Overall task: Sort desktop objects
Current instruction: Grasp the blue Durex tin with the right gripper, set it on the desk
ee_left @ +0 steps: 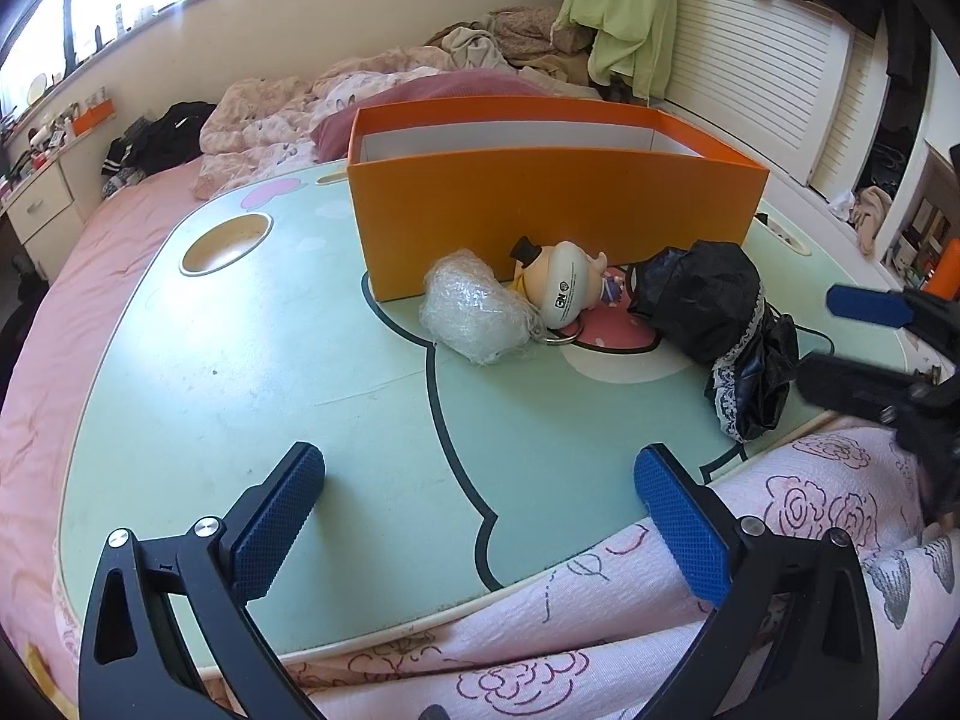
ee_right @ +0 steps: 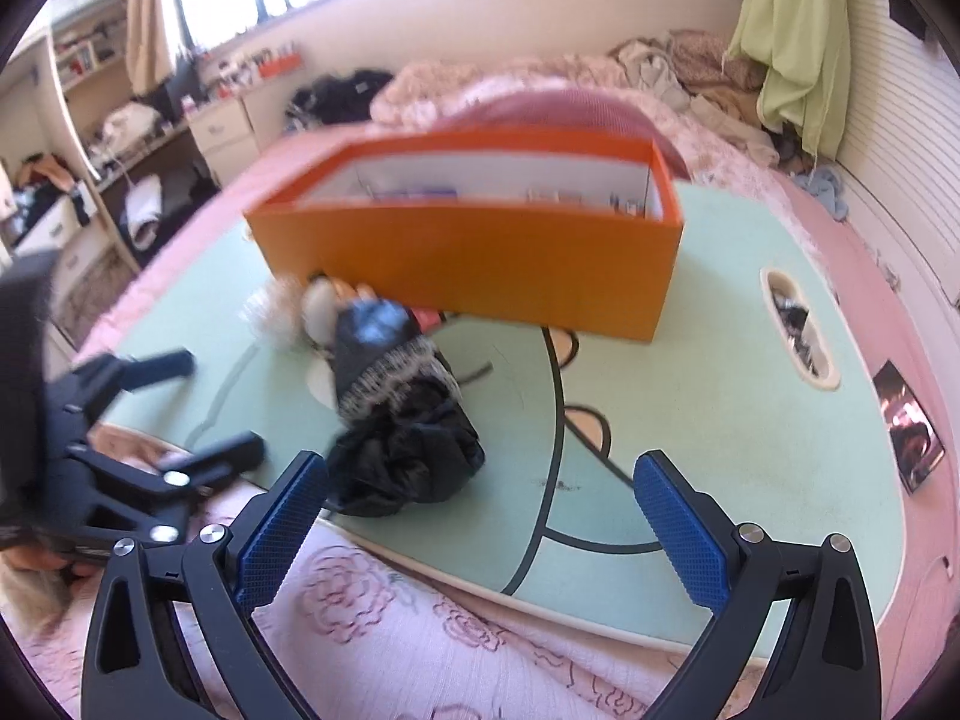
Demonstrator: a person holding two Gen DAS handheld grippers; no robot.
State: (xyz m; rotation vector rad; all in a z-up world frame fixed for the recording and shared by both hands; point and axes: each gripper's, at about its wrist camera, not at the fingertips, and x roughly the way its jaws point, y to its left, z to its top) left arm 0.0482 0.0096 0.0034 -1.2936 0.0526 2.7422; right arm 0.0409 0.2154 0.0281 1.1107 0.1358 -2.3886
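On the lap table (ee_left: 240,372), wrap bundle (ee_left: 474,315), toy (ee_left: 564,288) and cloth bundle (ee_left: 708,312) lie before the box (ee_left: 558,210).

"CN" logo in black on white underside of toy figure (ee_left: 567,290), lying w/ base toward left wrist cam. Smaller print around logo too tiny to read. No other legible txt.

Left black two-finger gripper with blue textured pads (ee_left: 480,516): jaws spread wide, nothing between pads, held low and level. Also seen from right wrist view (ee_right: 222,408), at left edge, fingers parted. Right black two-finger gripper with blue textured pads (ee_right: 480,522): jaws spread wide, empty. Seen from left wrist view (ee_left: 840,336) at right edge, fingers apart.
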